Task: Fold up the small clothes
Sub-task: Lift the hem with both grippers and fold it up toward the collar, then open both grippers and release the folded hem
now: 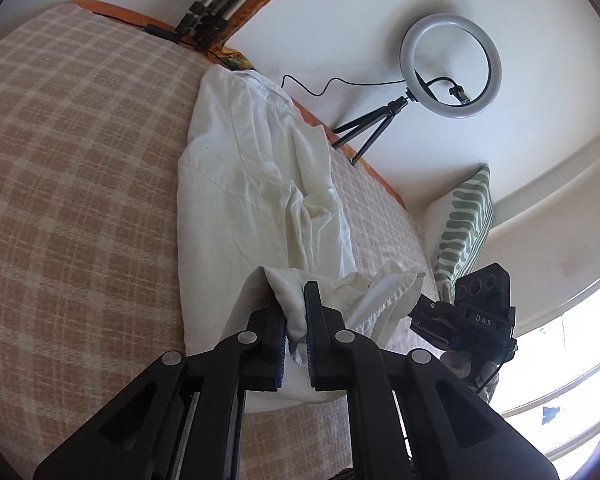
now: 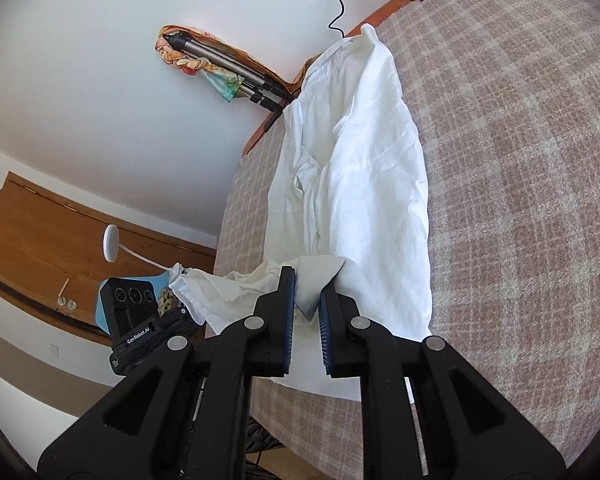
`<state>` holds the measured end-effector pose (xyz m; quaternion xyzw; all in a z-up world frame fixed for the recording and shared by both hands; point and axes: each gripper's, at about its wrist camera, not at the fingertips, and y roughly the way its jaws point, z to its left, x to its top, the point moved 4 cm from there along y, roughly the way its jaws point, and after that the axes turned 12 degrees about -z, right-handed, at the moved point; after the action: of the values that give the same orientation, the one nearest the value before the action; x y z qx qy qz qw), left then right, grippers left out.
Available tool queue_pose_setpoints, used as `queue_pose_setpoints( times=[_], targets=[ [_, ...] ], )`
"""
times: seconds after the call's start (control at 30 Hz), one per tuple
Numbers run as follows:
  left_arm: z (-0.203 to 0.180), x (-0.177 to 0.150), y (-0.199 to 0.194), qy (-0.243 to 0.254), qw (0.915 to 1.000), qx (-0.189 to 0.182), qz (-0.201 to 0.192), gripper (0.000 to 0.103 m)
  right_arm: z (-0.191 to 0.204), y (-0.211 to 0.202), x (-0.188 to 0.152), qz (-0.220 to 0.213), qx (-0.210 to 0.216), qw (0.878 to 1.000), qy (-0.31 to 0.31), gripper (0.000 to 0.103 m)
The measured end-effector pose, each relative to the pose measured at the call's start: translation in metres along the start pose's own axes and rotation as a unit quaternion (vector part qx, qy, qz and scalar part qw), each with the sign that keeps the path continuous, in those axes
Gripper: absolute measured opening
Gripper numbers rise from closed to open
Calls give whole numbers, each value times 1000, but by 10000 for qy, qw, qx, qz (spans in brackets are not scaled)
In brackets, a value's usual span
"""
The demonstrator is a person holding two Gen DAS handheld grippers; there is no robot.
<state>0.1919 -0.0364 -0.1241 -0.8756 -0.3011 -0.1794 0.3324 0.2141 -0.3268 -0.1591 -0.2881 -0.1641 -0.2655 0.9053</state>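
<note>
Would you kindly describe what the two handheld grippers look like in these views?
Both are matte black plastic. The left gripper and right gripper each have two angular link arms with triangular cut-outs and round silver pivot pins. Their flat fingers carry dark blue ribbed pads. Seen from the other side, each body shows three round lenses; the right one reads "DAS", the left "GenRobot.AI". No sleeves show.

Right hand-held gripper (image 2: 306, 300) is clamped on a bunched corner of the white shirt (image 2: 352, 168), pads w/ cloth pinched btwn them. Shirt lies lengthwise on the plaid blanket (image 2: 520, 160) covering the bed, collar end far, near hem lifted. Hem stretches left to the left hand-held gripper (image 2: 140, 320), partly in view at lower left. Folded tripod (image 2: 228, 68) w/ a colourful cloth (image 2: 220, 80) sits by the white wall (image 2: 100, 80). Wooden cabinet (image 2: 40, 232) at left.
</note>
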Motion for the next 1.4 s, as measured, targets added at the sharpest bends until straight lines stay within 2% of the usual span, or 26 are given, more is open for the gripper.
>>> queue_pose_setpoints(
  times=[0.13, 0.2, 0.23, 0.27, 0.3, 0.33, 0.4, 0.5, 0.53, 0.57, 0.63, 0.7, 0.77, 0.83, 0.93, 1.0, 1.03, 1.07, 1.13, 1.2, 1.3, 1.4],
  targets=[
    [8, 10, 13, -31, 9999, 130, 26, 12, -14, 11, 9, 58, -139, 9996, 248, 14],
    [9, 15, 15, -122, 9997, 183, 85, 17, -17, 11, 17, 64, -122, 9995, 267, 26],
    [9, 19, 14, -116, 9996, 261, 43, 25, -18, 6, 22, -36, -158, 9996, 221, 45],
    [9, 23, 10, -85, 9994, 332, -77, 38, -19, 0, 28, -207, -190, 9995, 164, 57],
    [9, 27, 5, -56, 9991, 351, -237, 46, -19, -8, 32, -346, -191, 9991, 122, 58],
    [10, 31, 0, -50, 9986, 348, -385, 54, -20, -12, 35, -385, -181, 9990, 112, 58],
    [12, 37, -7, -48, 9980, 344, -537, 55, -20, -20, 39, -469, -190, 9987, 27, 58],
    [9, 32, -14, 164, 9973, 330, -628, 54, -15, -24, 34, -488, -495, 9966, -440, 57],
    [5, 26, -14, 328, 9971, 344, -601, 54, -10, -23, 30, -468, -588, 9950, -653, 54],
    [0, 20, -11, 487, 9968, 353, -535, 52, -4, -22, 25, -446, -697, 9924, -915, 46],
    [-13, 3, -2, 726, 9966, 219, -310, 52, 13, -13, 14, -361, -826, 9851, -1466, 40],
    [-30, -12, 11, 1170, 9929, 186, -122, 52, 27, -3, 0, -209, -814, 9767, -1974, 39],
    [-42, -24, 23, 1673, 9854, 311, -34, 52, 36, 9, -13, -20, -888, 9677, -2361, 39],
    [-40, -29, 33, 1716, 9841, 446, 64, 52, 35, 21, -22, 117, -1015, 9614, -2555, 39],
    [-16, -27, 47, 1479, 9857, 787, 185, 52, 24, 35, -25, 323, -1212, 9589, -2545, 39],
    [-1, -27, 56, 1588, 9808, 1106, 259, 51, 14, 41, -24, 435, -1374, 9585, -2461, 39],
    [5, -27, 57, 1605, 9799, 1157, 254, 43, 10, 43, -23, 478, -1398, 9594, -2402, 36],
    [6, -27, 56, 1653, 9793, 1158, 172, 40, 6, 45, -22, 515, -1423, 9602, -2348, 34],
    [5, -27, 55, 1738, 9778, 1155, 210, 40, 3, 48, -22, 615, -1426, 9597, -2341, 34],
    [4, -24, 49, 1610, 9807, 1092, 185, 40, 8, 46, -20, 621, -1357, 9610, -2326, 34],
    [-2, -10, 38, 1408, 9853, 966, 66, 40, 15, 30, -2, 334, -1027, 9735, -2015, 34],
    [-17, 10, 33, 1539, 9843, 850, -132, 40, 16, 22, 25, -19, -1170, 9714, -2068, 34]
  ],
)
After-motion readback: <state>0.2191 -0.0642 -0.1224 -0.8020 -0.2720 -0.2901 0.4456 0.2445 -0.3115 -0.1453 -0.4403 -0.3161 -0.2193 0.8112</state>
